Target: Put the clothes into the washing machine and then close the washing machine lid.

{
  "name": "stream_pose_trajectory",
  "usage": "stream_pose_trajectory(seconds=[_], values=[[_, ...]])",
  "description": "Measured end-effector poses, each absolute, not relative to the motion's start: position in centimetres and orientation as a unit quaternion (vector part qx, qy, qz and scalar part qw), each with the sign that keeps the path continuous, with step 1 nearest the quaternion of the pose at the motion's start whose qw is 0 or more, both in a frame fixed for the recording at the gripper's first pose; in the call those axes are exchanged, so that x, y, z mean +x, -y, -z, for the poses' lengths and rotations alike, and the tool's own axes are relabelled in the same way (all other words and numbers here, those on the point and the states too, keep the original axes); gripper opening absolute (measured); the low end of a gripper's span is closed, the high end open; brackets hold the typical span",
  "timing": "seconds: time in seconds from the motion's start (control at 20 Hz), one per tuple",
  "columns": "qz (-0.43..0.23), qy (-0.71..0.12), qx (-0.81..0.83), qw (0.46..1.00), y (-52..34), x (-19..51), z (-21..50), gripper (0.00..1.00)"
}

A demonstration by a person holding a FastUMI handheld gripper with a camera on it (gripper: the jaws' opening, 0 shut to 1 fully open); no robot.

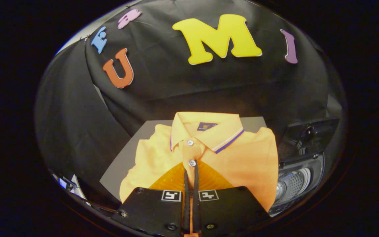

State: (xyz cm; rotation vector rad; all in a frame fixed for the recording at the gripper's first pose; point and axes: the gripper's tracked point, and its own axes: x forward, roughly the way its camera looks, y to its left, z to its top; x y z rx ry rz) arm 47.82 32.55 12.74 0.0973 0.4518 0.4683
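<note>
An orange polo shirt (242,158) lies folded on a grey board (117,168), collar away from me. My gripper (191,168) sits over the shirt's front, its fingertips by the lower button of the placket. The two fingers (186,197) stand almost together, with a thin strip of orange cloth pinched between them. To the right of the shirt, lower down, is the washing machine (308,191). Its lid (311,133) stands raised and the perforated metal drum (294,184) is exposed.
Black cloth walls close in behind and to the left of the board. A small pale object (69,184) lies low to the left beyond the board's corner. The shirt's right sleeve hangs close to the machine's opening.
</note>
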Motion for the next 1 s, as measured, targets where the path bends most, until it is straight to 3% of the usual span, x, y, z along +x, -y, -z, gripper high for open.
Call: stream_pose_trajectory(seconds=[0.45, 1.0], values=[[-0.234, -0.093, 0.06, 0.966, -25.8, 42.6, -22.3, 0.06], [-0.115, 0.013, 0.051, 0.992, -10.9, 31.1, -30.6, 0.06]])
